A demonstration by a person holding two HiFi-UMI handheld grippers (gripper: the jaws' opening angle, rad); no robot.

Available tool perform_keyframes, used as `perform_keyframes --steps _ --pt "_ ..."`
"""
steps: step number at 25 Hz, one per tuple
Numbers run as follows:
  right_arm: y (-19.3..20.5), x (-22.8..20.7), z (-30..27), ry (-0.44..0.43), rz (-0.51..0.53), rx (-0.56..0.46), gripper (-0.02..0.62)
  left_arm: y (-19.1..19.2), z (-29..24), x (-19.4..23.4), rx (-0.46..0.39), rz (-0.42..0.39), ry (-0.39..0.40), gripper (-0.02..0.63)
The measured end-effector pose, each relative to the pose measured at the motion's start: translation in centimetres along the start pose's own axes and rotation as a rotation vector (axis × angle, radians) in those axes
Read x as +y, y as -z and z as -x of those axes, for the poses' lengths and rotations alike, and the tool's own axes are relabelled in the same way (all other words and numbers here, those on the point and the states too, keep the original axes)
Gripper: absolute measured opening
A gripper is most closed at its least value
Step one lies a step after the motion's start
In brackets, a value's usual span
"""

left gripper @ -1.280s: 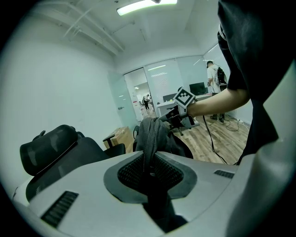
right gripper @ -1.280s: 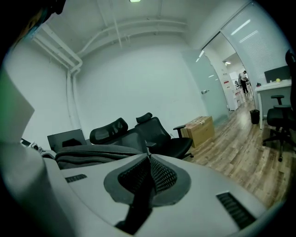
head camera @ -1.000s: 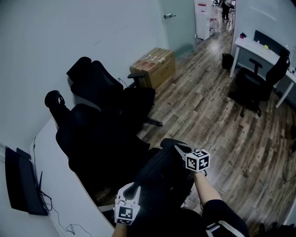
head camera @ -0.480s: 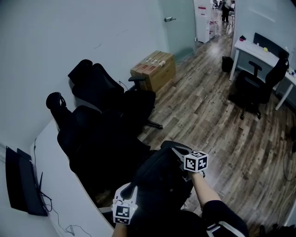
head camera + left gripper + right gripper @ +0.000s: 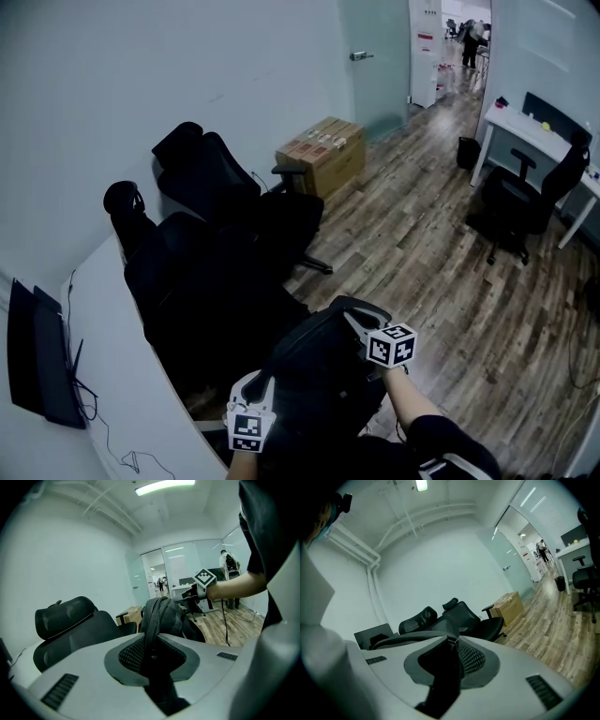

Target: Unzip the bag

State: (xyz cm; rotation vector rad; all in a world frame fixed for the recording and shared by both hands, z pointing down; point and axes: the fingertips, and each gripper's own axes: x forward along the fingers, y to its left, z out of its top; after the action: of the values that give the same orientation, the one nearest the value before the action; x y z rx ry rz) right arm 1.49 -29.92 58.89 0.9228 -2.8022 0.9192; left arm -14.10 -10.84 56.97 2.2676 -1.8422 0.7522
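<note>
Black bag (image 5: 319, 375) hanging stretched between both grippers. Left gripper (image 5: 265, 382) clamping black bag's lower zipper edge; right gripper (image 5: 354, 321) pinching zipper pull (image 5: 451, 641) at top. Counting: one bag, two grippers.

The head view looks steeply down from above on the bag (image 5: 314, 370), the left hand-held gripper (image 5: 266, 382) and the right hand-held gripper (image 5: 353, 321). Each gripper view looks closely along its own jaws, nearly level. All three views share the cardboard box (image 5: 321, 152).
</note>
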Motion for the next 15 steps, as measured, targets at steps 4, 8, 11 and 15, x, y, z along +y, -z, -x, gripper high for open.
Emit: perform_keyframes --steps 4,8,11,15 --pt "-0.2 1.3 0.7 0.029 0.015 -0.031 0.052 0.2 0.3 0.5 -0.017 0.028 -0.020 0.081" --pt "0.1 1.9 1.8 0.033 0.010 -0.039 0.052 0.1 0.3 0.7 -0.028 0.049 -0.041 0.081" --pt "0.6 2.5 2.5 0.028 -0.001 -0.038 0.054 0.1 0.4 1.0 -0.032 0.061 -0.047 0.081" --pt "1.4 3.7 3.5 0.022 -0.015 -0.024 0.054 0.2 0.4 1.6 -0.033 0.075 -0.065 0.081"
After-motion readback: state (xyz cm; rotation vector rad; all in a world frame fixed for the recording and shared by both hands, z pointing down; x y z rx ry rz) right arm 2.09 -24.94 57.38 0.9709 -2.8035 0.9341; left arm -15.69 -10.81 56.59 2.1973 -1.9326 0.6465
